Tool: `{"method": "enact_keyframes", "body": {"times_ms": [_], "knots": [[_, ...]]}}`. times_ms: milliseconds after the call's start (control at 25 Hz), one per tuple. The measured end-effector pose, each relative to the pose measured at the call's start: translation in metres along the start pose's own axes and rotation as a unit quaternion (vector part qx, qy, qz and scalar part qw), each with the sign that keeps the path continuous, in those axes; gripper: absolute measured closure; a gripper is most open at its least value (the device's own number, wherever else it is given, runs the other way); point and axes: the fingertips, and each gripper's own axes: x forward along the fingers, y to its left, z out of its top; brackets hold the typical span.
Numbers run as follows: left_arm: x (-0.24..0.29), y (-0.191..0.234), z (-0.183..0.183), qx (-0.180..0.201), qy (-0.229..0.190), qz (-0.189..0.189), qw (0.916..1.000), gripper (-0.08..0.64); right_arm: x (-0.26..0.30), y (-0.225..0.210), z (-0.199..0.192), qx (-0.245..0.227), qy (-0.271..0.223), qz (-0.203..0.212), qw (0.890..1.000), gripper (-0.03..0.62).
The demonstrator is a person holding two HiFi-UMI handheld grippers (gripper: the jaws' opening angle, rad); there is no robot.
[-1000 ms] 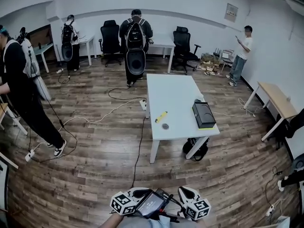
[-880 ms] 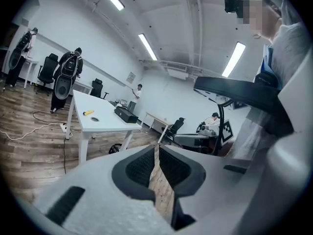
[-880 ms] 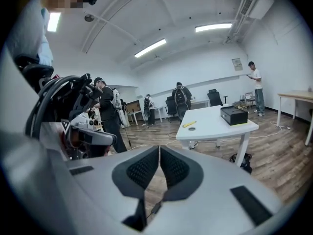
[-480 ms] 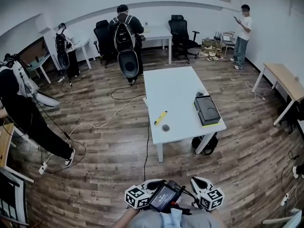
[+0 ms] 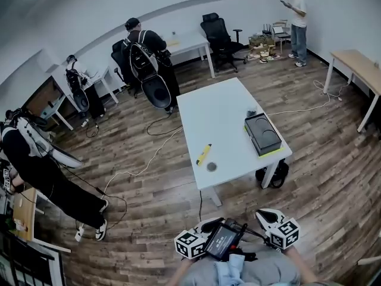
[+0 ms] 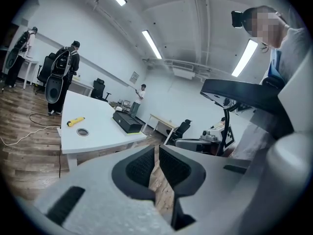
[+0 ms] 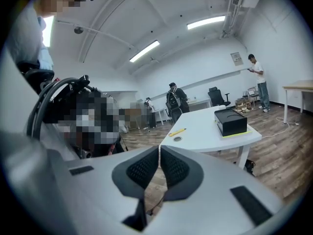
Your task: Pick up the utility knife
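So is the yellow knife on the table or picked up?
On the table: the utility knife lies flat on the white table, nothing touching it.

OPEN OFFICE, MIDDAY LIGHT: A white desk [image 5: 221, 109] stands alone in the middle of the room, on a floor [image 5: 119, 237] of dark wood-look planks crossed by loose cables [image 5: 149, 159]. Plain white walls [image 5: 89, 22] close the space on every side. Along the far wall, a second white desk [image 5: 191, 40] has black office chairs [image 5: 215, 27] near it. A table [image 5: 357, 61] with a pale wooden top sits by the right-hand wall. Overhead, long strip lights [image 6: 152, 44] glow on a white ceiling [image 6: 171, 13] run with exposed pipes [image 6: 199, 28], casting an even, cool light across the room.
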Motion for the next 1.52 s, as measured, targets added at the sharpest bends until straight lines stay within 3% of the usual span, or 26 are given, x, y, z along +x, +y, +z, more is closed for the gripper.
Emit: {"method": "enact_keyframes", "body": {"times_ms": [360,680,920,1240,1520], "knots": [[0.022,0.018,0.000,-0.031,0.001,0.000,0.9995,0.527,0.012,-0.026,-0.007,0.021,0.017,-0.003,1.000,0.563],[0.044,0.057,0.014,-0.035,0.009,-0.008,0.9993,0.527,0.047,-0.053,0.002,0.030,0.022,-0.017,0.999,0.563],[0.061,0.108,0.055,-0.009,0.012,-0.003,0.9999,0.527,0.090,-0.071,0.036,0.025,0.021,-0.022,0.999,0.563],[0.068,0.215,0.108,0.017,0.011,0.061,0.9979,0.526,0.144,-0.090,0.065,0.020,0.021,-0.037,0.999,0.563],[0.088,0.269,0.123,0.051,0.034,0.057,0.9965,0.526,0.176,-0.096,0.068,0.024,0.016,-0.073,0.997,0.563]]}}
